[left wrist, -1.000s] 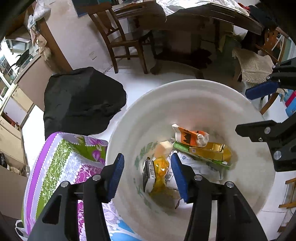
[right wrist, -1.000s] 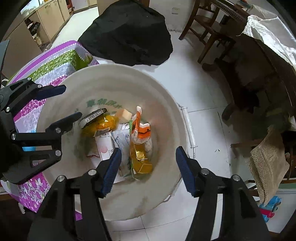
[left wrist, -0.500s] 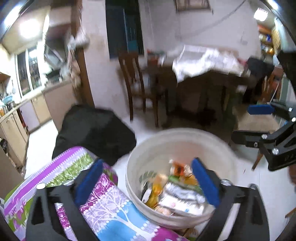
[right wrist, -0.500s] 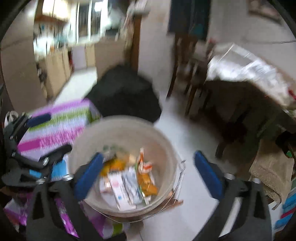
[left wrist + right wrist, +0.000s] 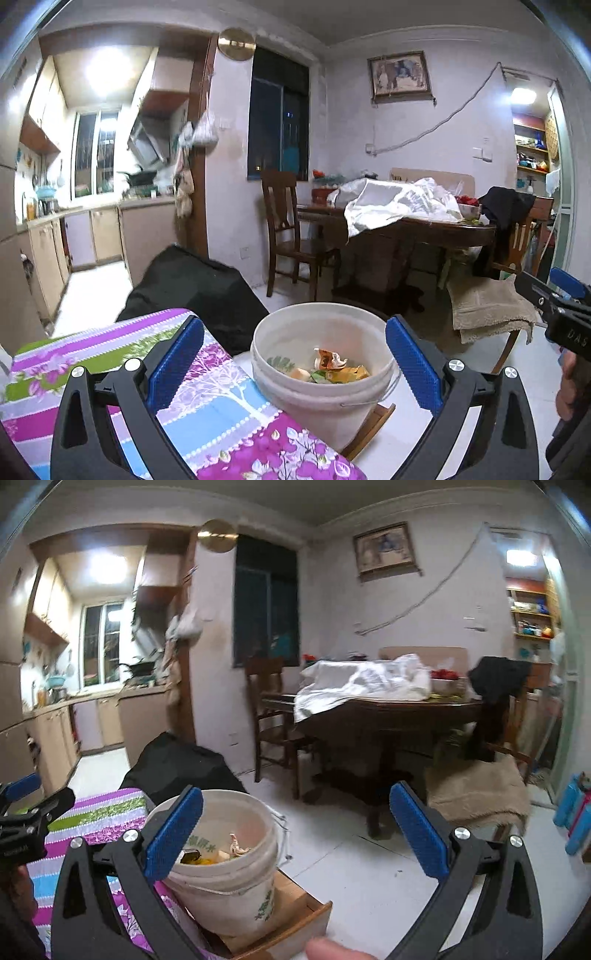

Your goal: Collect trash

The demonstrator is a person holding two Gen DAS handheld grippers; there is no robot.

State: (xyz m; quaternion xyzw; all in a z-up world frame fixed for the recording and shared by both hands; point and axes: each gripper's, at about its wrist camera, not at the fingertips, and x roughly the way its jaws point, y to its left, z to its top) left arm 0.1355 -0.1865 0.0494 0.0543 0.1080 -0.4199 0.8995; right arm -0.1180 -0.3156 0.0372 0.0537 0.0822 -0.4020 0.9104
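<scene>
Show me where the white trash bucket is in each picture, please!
Left wrist view: the white bucket sits low in the middle, between the claw's blue pads, right of the flowery cloth.
Right wrist view: the white bucket sits lower left, partly behind the left blue pad, on a wooden stand.
Shared landmark: the black bag on the floor just behind the bucket.

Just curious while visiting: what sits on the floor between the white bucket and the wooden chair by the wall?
A black bag slumps between the white bucket and the wooden chair; the left wrist view shows it best.
</scene>
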